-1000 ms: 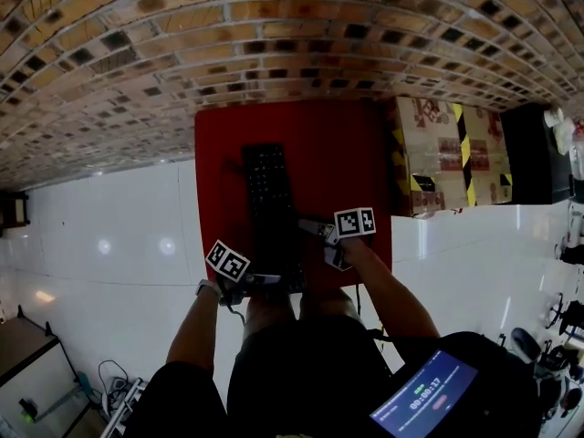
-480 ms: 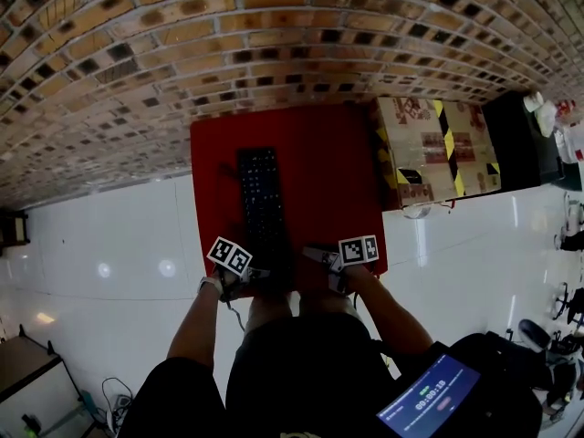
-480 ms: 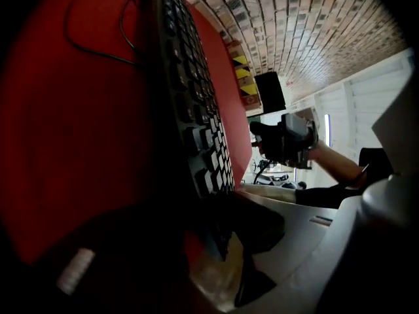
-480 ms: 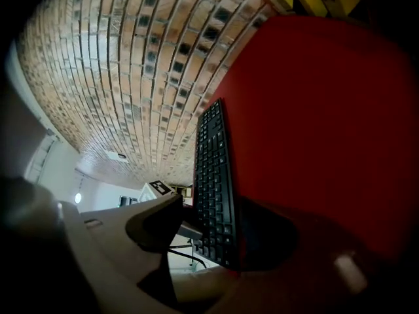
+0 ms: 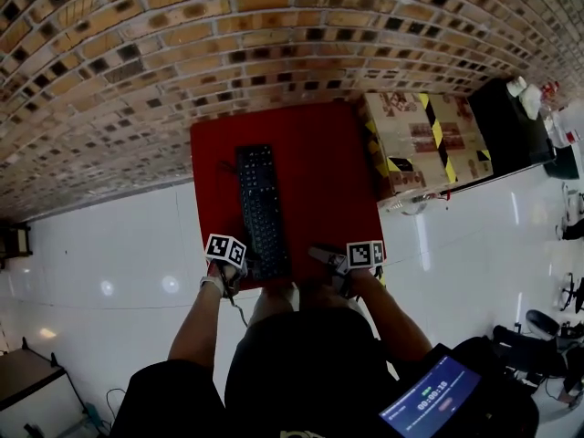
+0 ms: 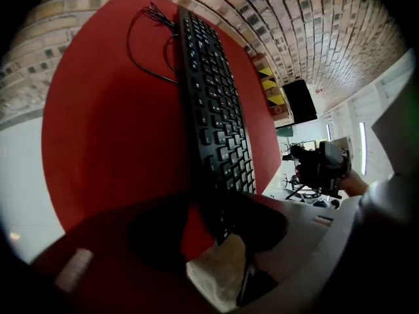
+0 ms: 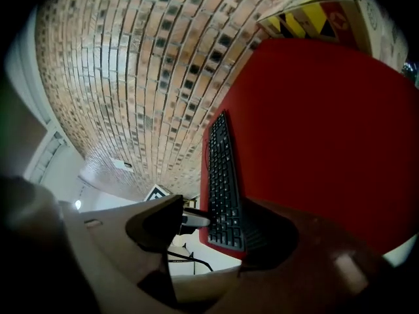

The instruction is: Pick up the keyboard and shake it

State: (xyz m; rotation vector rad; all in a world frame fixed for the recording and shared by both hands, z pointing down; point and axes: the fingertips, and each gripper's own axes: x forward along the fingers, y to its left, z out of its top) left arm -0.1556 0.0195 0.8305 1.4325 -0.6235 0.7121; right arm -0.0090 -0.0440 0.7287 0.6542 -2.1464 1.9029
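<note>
The black keyboard (image 5: 263, 213) lies flat on the red bench (image 5: 328, 167), pointing away from the person; it looks light, stiff and slick, probably best pinched across its thin edge at the near end. The left gripper (image 6: 211, 227) has just been opening, and its fingers (image 6: 154, 234) stand half apart astride that end without pressing it. The right gripper (image 7: 216, 231) hovers beside it, fingers (image 7: 154, 224) wide and empty.

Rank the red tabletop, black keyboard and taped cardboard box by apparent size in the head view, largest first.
1. Red square tabletop.
2. Brown cardboard box with yellow-black tape, clearly smaller than the tabletop.
3. Black rectangular keyboard, far narrower than the box, so it covers less of the picture.
</note>
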